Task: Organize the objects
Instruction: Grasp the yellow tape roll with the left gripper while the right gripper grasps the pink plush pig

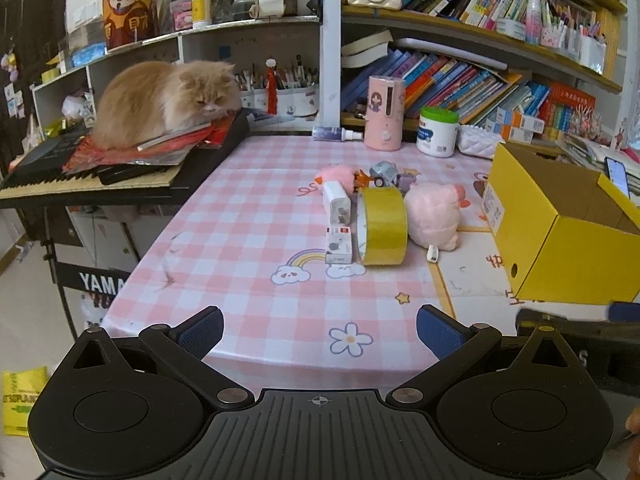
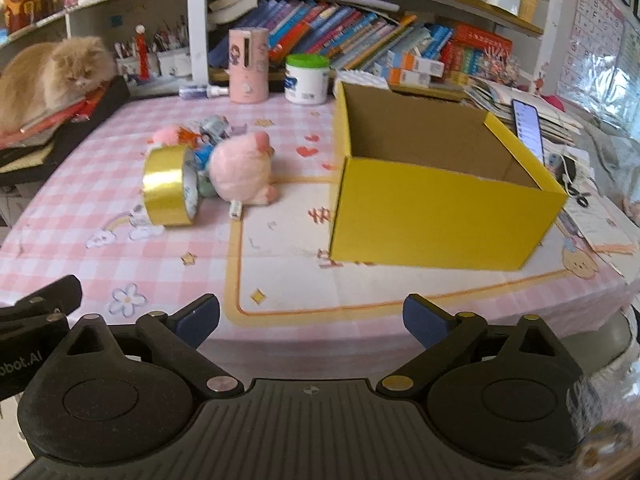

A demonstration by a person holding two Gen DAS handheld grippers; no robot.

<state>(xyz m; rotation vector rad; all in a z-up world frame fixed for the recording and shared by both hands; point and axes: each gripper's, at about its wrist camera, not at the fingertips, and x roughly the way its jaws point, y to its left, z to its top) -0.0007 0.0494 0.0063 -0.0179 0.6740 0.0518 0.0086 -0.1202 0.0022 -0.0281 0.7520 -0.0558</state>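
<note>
**Bench stock awaiting the yellow box**

We take the yellow box (image 2: 440,216) as our landmark: open-topped, empty as far as we can see into it, standing on the bench (image 1: 248,240) with its cloth of pink checks.

Tools. We hold the left tool (image 1: 320,332) and the right tool (image 2: 312,320) over the near edge of the bench, short of the box. Both stand wide apart with nothing between the pads.

Items to sort, all in one cluster to the left of the box:
- Roll of gold tape (image 1: 382,226), on its edge, nearest us. We judge it stiff, light and glossy, likely to roll or slip; best taken across its flat sides.
- Pink plush toy (image 2: 242,172), between the roll and the box, touching the roll or just beside it. Soft and light; a hold on the body should compress and keep.
- White charger (image 1: 337,204) and small white carton (image 1: 339,245), on the roll's far side from the box. Hard, smooth, boxy; take across the narrow faces.
- Smaller pink plush (image 1: 336,174) and a grey toy car (image 1: 383,172), behind the roll; the car is partly hidden.
- A small white piece (image 1: 432,253) lies at the big plush's foot; we cannot tell what it is.

Surroundings. Beyond the cluster stand a pink canister (image 1: 385,114) and a green-lidded tub (image 1: 438,132). A cat (image 1: 168,102) lies on a keyboard further left, well apart. A phone (image 2: 528,126) stands behind the box.

Obstruction. The items crowd one another; the roll and big plush screen the rest.
</note>
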